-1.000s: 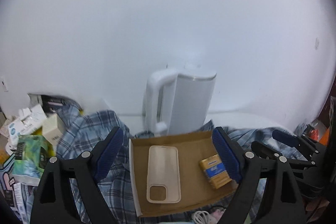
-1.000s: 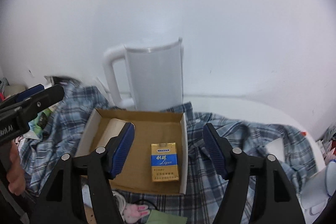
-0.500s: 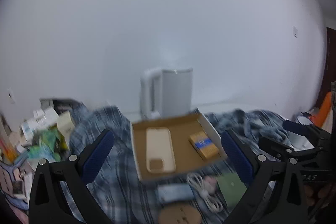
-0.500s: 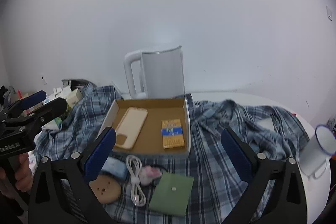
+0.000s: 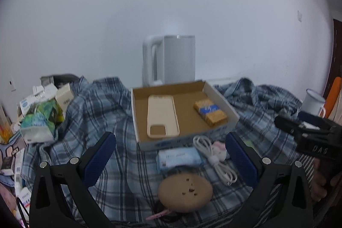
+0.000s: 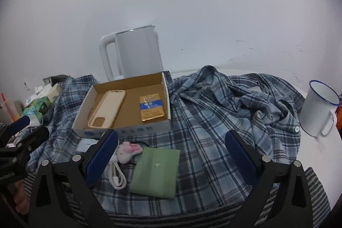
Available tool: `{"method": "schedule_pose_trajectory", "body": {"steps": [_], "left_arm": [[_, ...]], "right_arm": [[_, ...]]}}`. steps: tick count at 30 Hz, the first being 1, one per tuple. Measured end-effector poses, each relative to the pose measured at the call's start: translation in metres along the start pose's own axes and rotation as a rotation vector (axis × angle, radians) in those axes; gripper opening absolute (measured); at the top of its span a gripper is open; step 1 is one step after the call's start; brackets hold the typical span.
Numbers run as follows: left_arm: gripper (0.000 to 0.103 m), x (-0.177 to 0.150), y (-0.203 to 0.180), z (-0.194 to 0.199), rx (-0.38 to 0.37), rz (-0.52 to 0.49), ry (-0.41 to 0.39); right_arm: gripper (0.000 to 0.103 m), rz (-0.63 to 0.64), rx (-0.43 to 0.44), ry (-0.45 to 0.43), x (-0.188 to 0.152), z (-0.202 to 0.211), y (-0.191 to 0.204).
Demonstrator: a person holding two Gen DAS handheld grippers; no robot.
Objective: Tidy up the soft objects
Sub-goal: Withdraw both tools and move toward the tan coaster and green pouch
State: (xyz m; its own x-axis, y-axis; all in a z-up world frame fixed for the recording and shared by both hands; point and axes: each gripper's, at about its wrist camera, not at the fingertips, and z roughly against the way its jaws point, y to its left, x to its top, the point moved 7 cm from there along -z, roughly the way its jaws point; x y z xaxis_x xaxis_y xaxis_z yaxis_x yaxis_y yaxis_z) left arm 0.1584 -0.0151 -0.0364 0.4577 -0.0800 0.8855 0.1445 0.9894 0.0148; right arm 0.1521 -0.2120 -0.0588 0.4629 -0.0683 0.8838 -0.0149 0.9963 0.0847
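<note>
A blue plaid shirt (image 6: 235, 104) lies spread and crumpled over the table. On it sit a small pink-and-white plush toy (image 6: 128, 150), a green felt pouch (image 6: 156, 172), a pale blue tissue pack (image 5: 178, 158) and a round tan pad (image 5: 185, 190). A cardboard box (image 5: 136, 112) holds a beige phone case (image 5: 162, 114) and a yellow-and-blue pack (image 5: 210, 112). My left gripper (image 5: 170, 161) is open above the tissue pack. My right gripper (image 6: 171, 156) is open above the pouch. Both are empty.
A white kettle (image 6: 132, 52) stands behind the box by the wall. A white enamel mug (image 6: 318, 108) stands at the right. A coiled white cable (image 5: 215, 159) lies by the plush. Cartons and packets (image 5: 40, 114) are piled at the left.
Both grippers have pulled back from the box and opened wider. The pouch, plush, cable, tissue pack and round pad have come into view in front of the box.
</note>
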Motion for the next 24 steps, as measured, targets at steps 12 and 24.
{"method": "schedule_pose_trajectory", "body": {"steps": [12,24], "left_arm": [[0.103,-0.034,0.002,-0.026,-0.021,0.026,0.093],[0.103,-0.036,0.002,-0.032,-0.026,0.026,0.122]], "right_arm": [[0.100,0.039,-0.034,0.035,-0.029,-0.021,-0.001],[0.100,0.045,-0.037,0.052,-0.032,-0.026,0.000]]}}
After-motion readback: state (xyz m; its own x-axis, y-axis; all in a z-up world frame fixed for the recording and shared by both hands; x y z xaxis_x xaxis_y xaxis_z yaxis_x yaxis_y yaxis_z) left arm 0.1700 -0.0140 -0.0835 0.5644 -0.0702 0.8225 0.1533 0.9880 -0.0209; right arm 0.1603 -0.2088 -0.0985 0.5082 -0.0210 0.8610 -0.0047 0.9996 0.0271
